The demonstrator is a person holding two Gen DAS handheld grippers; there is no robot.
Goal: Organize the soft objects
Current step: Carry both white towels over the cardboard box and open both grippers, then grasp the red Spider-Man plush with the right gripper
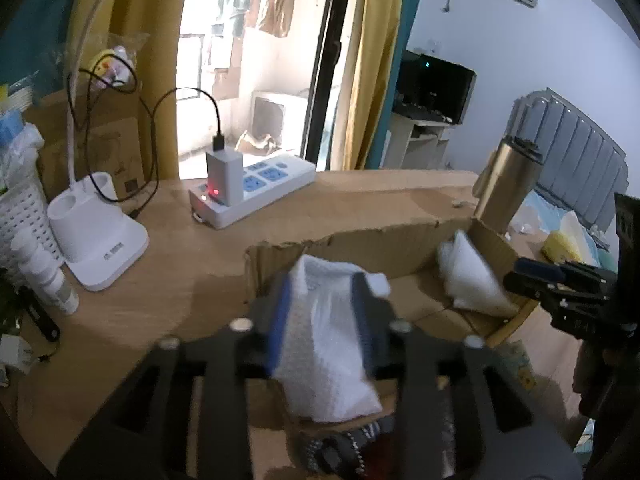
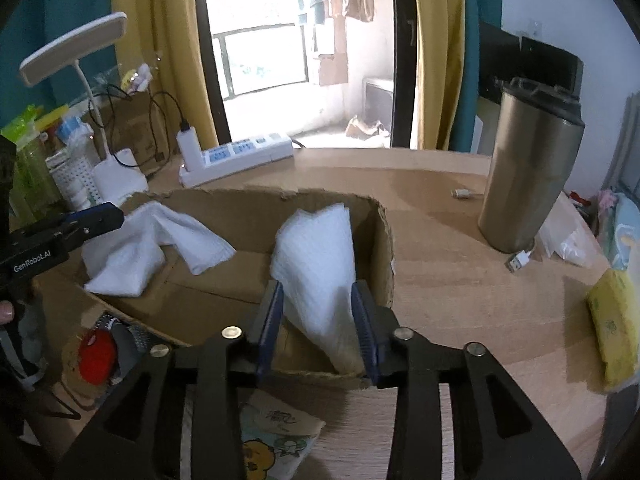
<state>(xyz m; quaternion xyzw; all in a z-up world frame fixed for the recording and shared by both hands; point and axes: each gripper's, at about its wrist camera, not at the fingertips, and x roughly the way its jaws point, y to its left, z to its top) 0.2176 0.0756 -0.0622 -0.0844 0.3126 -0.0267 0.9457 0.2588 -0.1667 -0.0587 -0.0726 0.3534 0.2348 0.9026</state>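
A shallow cardboard box (image 1: 360,240) (image 2: 256,204) lies on the wooden desk. My left gripper (image 1: 322,300) is shut on a white cloth (image 1: 324,344) and holds it over the box's left part; the same cloth (image 2: 132,248) shows in the right wrist view with the left gripper (image 2: 80,224) beside it. My right gripper (image 2: 318,312) is shut on a white foam sheet (image 2: 316,256) inside the box's right end. The foam sheet (image 1: 468,276) and the right gripper (image 1: 560,284) also show in the left wrist view.
A power strip (image 1: 256,188) with a charger, a white lamp base (image 1: 96,236) and a white basket (image 1: 20,216) stand at the back left. A metal tumbler (image 2: 528,168) stands right of the box. A yellow pack (image 2: 612,324) lies at the far right. A red object (image 2: 96,352) lies near the box.
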